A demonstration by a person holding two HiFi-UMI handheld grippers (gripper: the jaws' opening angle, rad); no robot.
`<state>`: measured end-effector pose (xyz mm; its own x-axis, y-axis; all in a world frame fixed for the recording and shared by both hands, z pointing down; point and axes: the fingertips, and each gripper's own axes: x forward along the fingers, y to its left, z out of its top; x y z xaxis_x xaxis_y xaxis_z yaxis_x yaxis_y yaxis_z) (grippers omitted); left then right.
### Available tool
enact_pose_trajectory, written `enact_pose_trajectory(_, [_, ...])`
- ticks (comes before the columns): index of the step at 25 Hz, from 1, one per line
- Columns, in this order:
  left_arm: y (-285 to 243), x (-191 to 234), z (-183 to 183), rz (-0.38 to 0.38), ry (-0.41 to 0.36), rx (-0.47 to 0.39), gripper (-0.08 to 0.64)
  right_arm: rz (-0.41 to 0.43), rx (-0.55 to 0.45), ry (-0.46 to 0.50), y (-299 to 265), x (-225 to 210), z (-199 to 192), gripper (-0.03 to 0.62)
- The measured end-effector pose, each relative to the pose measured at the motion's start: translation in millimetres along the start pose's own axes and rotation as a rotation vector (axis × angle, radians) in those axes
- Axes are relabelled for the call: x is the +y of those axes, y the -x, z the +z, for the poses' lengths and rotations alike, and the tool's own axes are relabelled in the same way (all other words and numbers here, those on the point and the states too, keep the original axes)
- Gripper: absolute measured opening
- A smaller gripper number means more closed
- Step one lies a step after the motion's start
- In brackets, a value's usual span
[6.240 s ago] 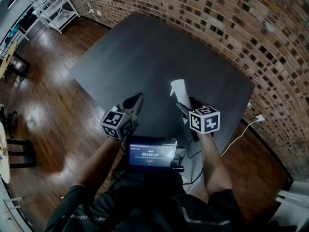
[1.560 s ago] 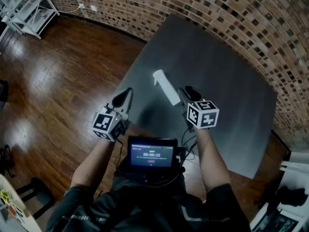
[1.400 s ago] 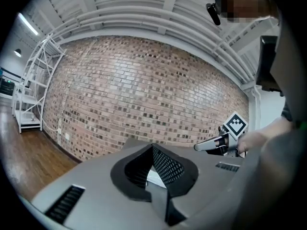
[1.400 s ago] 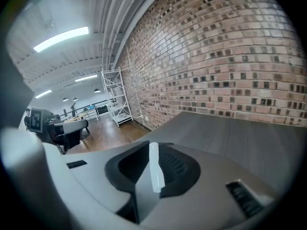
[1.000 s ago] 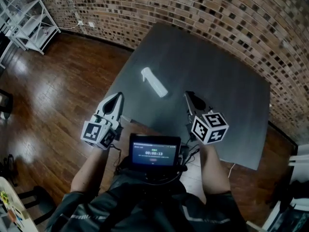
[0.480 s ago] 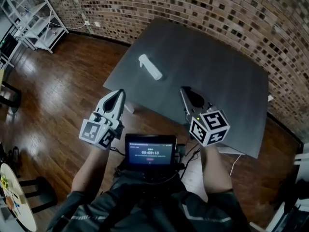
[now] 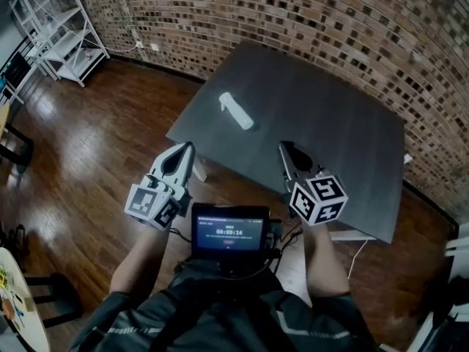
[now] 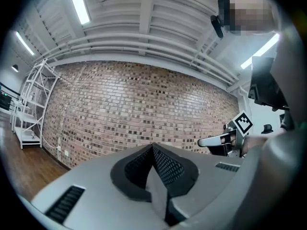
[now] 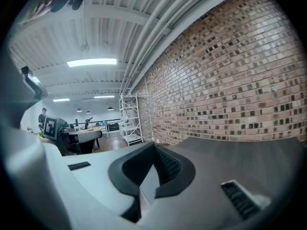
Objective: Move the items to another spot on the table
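- One white bottle (image 7: 236, 111) is seen lying on its side on the dark table (image 7: 344, 145). It is slim and plain, with its narrower head end turned toward the upper left of the head view.
- The bottle is placed in the table's left part, near the edge that borders the wooden floor (image 7: 88, 145), and it is touched by nothing.
- Both grippers are held well apart from the bottle, on the person's side of it.
- The left gripper (image 7: 187, 147) is held at the table's near left corner, its body mostly over the floor. In the left gripper view its jaws are seen pressed together with nothing between them.
- The right gripper (image 7: 283, 147) is held above the table's near edge strip. Its jaws are likewise seen closed on nothing in the right gripper view.
- A wide stretch of bare tabletop is left to the right of the bottle, reaching the far edges beside the brick wall (image 7: 330, 20).
- The table's left side is open to the floor, and a white shelf rack (image 7: 58, 28) is seen well away at the upper left.
- A small screen (image 7: 229, 231) is worn at the person's chest, between the forearms.
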<state>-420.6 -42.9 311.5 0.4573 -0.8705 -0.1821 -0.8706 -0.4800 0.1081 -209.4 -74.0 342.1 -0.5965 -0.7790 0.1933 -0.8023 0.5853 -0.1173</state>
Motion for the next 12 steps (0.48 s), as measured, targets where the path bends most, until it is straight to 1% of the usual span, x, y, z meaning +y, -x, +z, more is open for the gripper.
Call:
enact_pose_trajectory(5, [6.7, 4.6, 1.5, -0.009, 0.008, -0.004, -0.006, -0.006, 0.002, 0.008, -1.0, 12.0, -0.4, 0.002])
enact_pose_trajectory(12, [8.5, 11.5, 1.2, -0.012, 0.02, -0.003, -0.006, -0.019, 0.009, 0.007, -5.5, 14.7, -0.9, 0.002])
